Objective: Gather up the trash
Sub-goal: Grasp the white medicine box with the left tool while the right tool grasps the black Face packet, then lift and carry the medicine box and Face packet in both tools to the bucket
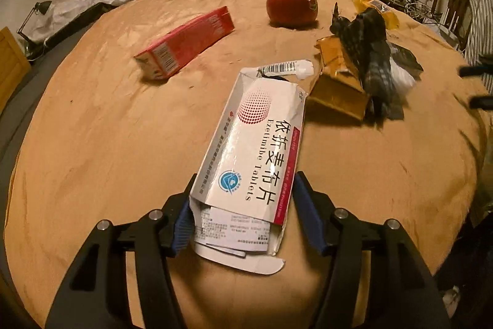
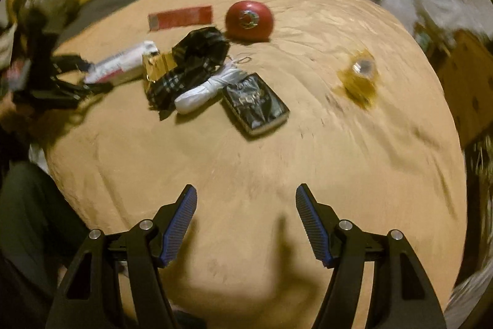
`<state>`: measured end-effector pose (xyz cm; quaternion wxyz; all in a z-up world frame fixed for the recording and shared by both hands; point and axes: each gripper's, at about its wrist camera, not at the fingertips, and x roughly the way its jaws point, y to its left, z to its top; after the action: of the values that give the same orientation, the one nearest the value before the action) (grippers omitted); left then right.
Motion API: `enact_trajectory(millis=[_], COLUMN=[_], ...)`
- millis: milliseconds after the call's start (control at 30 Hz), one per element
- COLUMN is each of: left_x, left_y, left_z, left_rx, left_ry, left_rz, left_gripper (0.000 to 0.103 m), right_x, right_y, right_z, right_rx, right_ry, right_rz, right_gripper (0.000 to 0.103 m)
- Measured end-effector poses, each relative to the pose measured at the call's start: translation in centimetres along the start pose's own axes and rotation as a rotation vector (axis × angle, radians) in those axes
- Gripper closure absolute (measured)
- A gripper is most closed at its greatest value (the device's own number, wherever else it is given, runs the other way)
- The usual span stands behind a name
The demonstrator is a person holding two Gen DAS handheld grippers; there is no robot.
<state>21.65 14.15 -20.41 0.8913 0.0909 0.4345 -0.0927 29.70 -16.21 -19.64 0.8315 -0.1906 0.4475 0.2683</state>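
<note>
I've got the left gripper straddling the near end of the white tablet box lying mid-worktop, jaws half open and not yet pinching, so I'd close gently, square on its flattened sides.

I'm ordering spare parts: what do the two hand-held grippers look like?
Both match: the left hand-held gripper and the right hand-held gripper have angular matte-black frames with triangular cut-outs, silver pivot bolts, and two fingers lined with ribbed blue pads. No cables or markings show.

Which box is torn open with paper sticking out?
The white tablet box, lying between the left gripper's fingers. Folded paper pokes from its ripped end. The red box behind it is shut.
</note>
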Motion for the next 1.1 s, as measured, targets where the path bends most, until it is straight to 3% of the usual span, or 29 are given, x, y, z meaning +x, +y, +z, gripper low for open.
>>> enact_trajectory(millis=[100, 267, 533, 667, 833, 1100], left_x=[-0.9, -1.5, 2.1, 2.9, 2.9, 1.2], left_y=[0.3, -0.3, -1.4, -1.5, -2.0, -2.5], left_z=[0.2, 2.2, 3.2, 3.5, 3.8, 2.4], left_rx=[-0.008, 0.008, 0.056, 0.049, 0.028, -0.064], left_ry=[-0.020, -0.076, 0.017, 0.030, 0.026, -0.019], left_rz=[0.006, 0.012, -0.009, 0.000, 0.000, 0.068], left_gripper=[0.040, 0.019, 0.019, 0.028, 0.043, 0.047], right_x=[1.4, 3.7, 7.4, 8.7, 9.4, 7.5], right_y=[-0.5, -1.4, -0.4, -0.3, 0.3, 1.4], right_z=[2.2, 5.7, 9.2, 9.8, 9.7, 7.0], right_rx=[-0.067, -0.128, -0.241, -0.264, -0.261, -0.144], right_ry=[0.016, 0.040, 0.107, 0.142, 0.143, 0.070], right_rz=[-0.015, -0.025, 0.018, 0.026, 0.060, 0.004], right_gripper=[0.031, 0.028, 0.028, 0.031, 0.048, 0.059])
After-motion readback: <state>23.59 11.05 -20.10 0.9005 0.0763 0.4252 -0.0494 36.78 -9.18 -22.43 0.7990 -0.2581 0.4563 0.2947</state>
